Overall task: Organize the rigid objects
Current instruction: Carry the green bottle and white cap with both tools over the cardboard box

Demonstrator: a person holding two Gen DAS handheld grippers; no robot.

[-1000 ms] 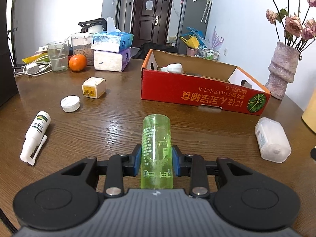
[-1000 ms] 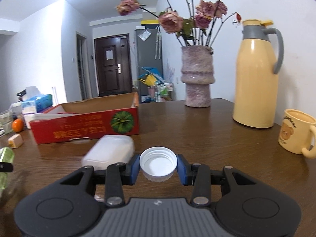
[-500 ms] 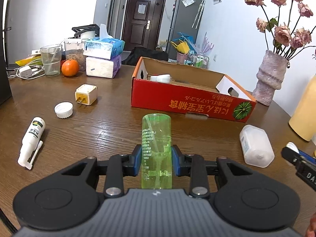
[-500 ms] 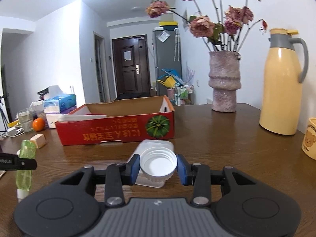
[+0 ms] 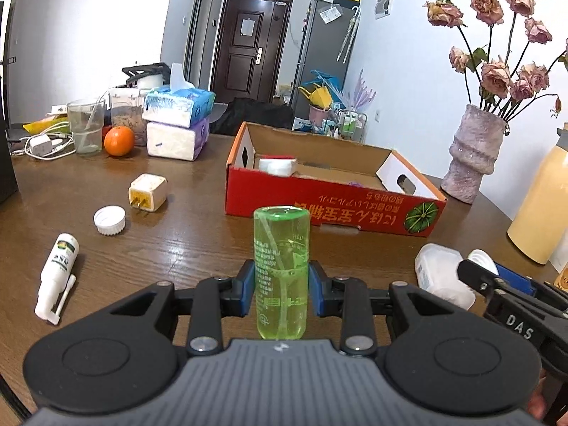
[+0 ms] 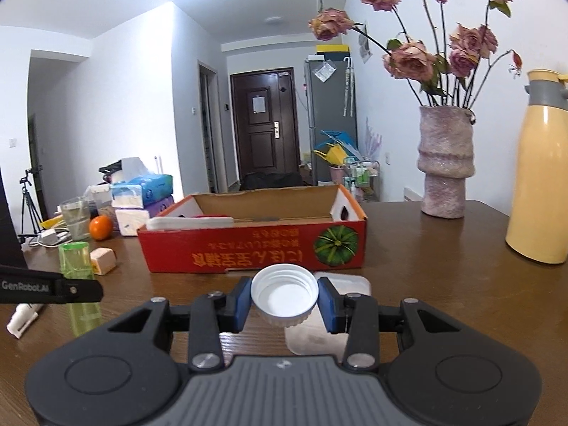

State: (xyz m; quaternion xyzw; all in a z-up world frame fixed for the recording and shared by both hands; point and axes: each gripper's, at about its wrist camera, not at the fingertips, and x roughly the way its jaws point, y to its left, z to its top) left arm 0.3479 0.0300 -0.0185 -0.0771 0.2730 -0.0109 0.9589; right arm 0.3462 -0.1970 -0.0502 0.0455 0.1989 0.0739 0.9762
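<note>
My left gripper (image 5: 281, 293) is shut on a clear green bottle (image 5: 280, 269), held upright above the wooden table (image 5: 198, 234). My right gripper (image 6: 284, 305) is shut on a white screw cap (image 6: 284, 293), its hollow side facing the camera. The right gripper (image 5: 477, 271) also shows at the right edge of the left wrist view, and the green bottle (image 6: 75, 259) at the left of the right wrist view. Beyond both stands an open red cardboard box (image 5: 330, 206) with a white object inside. A white plastic container (image 5: 442, 278) lies under the right gripper.
On the table's left lie a white spray bottle (image 5: 56, 277), a second white cap (image 5: 109, 220) and a yellow plug adapter (image 5: 147, 191). Further back are an orange (image 5: 119, 140), a glass, tissue packs and cables. A vase (image 6: 445, 163) and yellow thermos (image 6: 541, 184) stand at the right.
The right gripper with its cap has moved left toward the green bottle and now shows in the left wrist view. The left gripper has lifted the bottle slightly.
</note>
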